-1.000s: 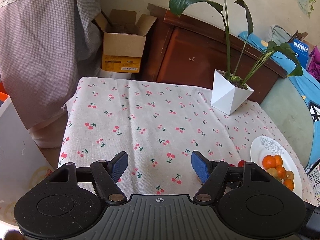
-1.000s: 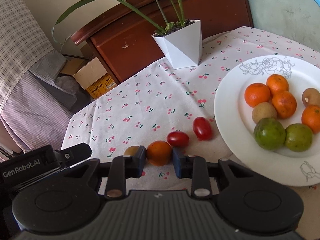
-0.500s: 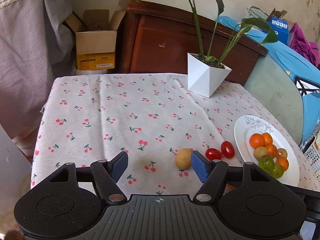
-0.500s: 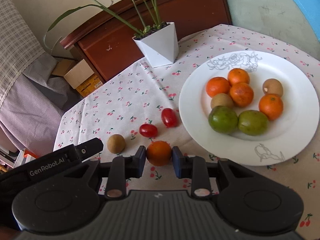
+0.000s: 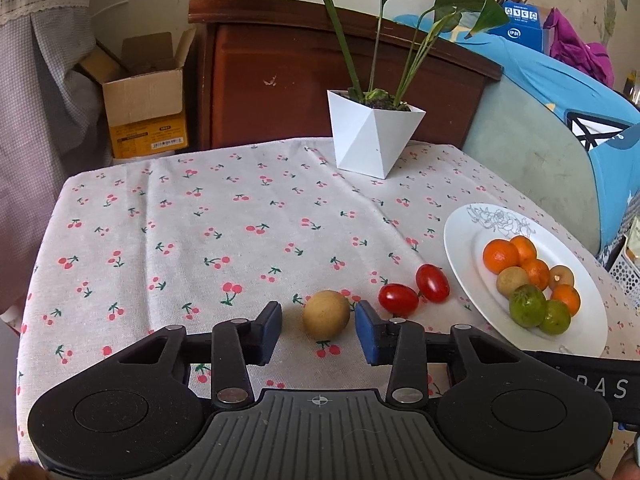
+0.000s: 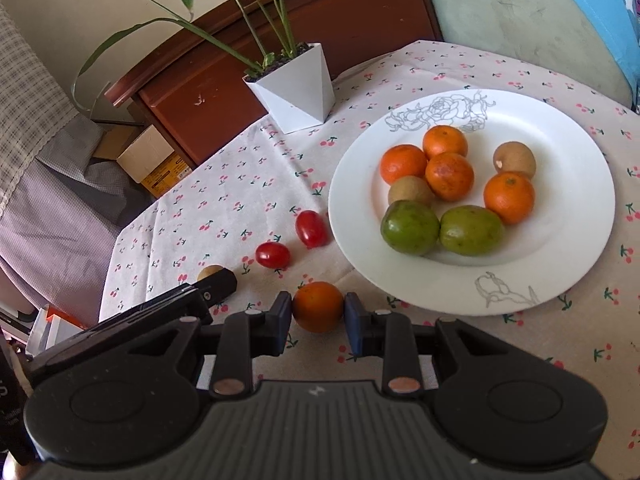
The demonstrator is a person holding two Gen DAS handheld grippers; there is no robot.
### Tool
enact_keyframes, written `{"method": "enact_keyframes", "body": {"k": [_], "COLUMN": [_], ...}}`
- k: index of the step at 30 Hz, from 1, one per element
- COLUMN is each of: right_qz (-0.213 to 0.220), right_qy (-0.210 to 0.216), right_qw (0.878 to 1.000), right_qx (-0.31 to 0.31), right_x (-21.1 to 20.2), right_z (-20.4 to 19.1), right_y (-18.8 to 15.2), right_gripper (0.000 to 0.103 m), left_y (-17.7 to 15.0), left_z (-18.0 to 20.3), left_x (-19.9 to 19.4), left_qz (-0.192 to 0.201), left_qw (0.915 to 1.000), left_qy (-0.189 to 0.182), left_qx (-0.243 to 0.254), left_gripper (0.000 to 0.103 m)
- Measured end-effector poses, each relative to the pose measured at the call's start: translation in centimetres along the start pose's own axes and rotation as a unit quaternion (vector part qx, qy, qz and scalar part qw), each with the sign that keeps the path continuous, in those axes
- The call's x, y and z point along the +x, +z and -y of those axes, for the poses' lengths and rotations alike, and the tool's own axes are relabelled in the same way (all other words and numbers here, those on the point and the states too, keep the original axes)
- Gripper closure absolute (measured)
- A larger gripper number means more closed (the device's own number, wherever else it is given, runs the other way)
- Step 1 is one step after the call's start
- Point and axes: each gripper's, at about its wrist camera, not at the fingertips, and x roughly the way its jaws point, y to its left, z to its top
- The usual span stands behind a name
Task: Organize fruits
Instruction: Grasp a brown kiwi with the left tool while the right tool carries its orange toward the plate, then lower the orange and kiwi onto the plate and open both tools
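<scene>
Now, landmark is the white plate (image 6: 580,248). Well left of it, left gripper (image 5: 316,330) spread wide around a brown fruit (image 5: 326,314), not touching. Just off the plate's near-left rim, right gripper (image 6: 318,312) clenched on an orange (image 6: 319,306). Two tomatoes (image 6: 273,255) lie beside the plate.

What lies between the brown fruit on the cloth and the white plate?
In the left wrist view, two cherry tomatoes lie between the brown fruit and the plate.
</scene>
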Motion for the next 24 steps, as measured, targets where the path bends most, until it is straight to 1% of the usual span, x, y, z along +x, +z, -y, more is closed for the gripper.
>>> {"method": "enact_keyframes", "body": {"k": [1,2,4,8,12,15,17,21,24], "right_qz": [0.000,0.000,0.001,0.003,0.014,0.035,0.057,0.096,0.115], "right_qy": [0.000,0.000,-0.001,-0.003,0.003,0.014,0.017,0.001,-0.013], "right_qw": [1.000,1.000,1.000,1.000,1.000,0.999,0.998,0.995,0.991], "right_qx": [0.001,0.002,0.003,0.006,0.013,0.020,0.024,0.039,0.061], "right_x": [0.0,0.0,0.0,-0.2,-0.8,-2.0,-2.9,-4.4,-5.2], "right_z": [0.1,0.2,0.2,0.3,0.6,0.9,1.2,2.5,4.2], "right_y": [0.0,0.0,0.0,0.0,0.3,1.1,1.8,3.2,4.2], "right_gripper": [0.074,0.074,0.074,0.074,0.074,0.074,0.074,0.074,0.074], "left_y": [0.0,0.0,-0.1,0.0,0.7,1.4,1.9,2.6,2.7], "left_z": [0.1,0.3,0.6,0.6,0.8,1.1,1.7,3.1,4.7], "left_x": [0.0,0.1,0.1,-0.1,-0.8,-1.2,-1.4,-0.9,-0.3], "left_qz": [0.001,0.001,0.002,0.002,0.016,0.028,0.039,0.042,0.041], "left_qw": [1.0000,1.0000,0.9999,1.0000,0.9998,0.9991,0.9984,0.9964,0.9956], "left_qy": [-0.002,-0.005,-0.004,-0.003,-0.006,-0.025,-0.036,-0.069,-0.083], "left_qx": [0.002,0.006,0.013,0.002,-0.005,-0.022,-0.022,-0.026,-0.014], "left_gripper": [0.073,0.079,0.080,0.080,0.080,0.080,0.080,0.080,0.080]}}
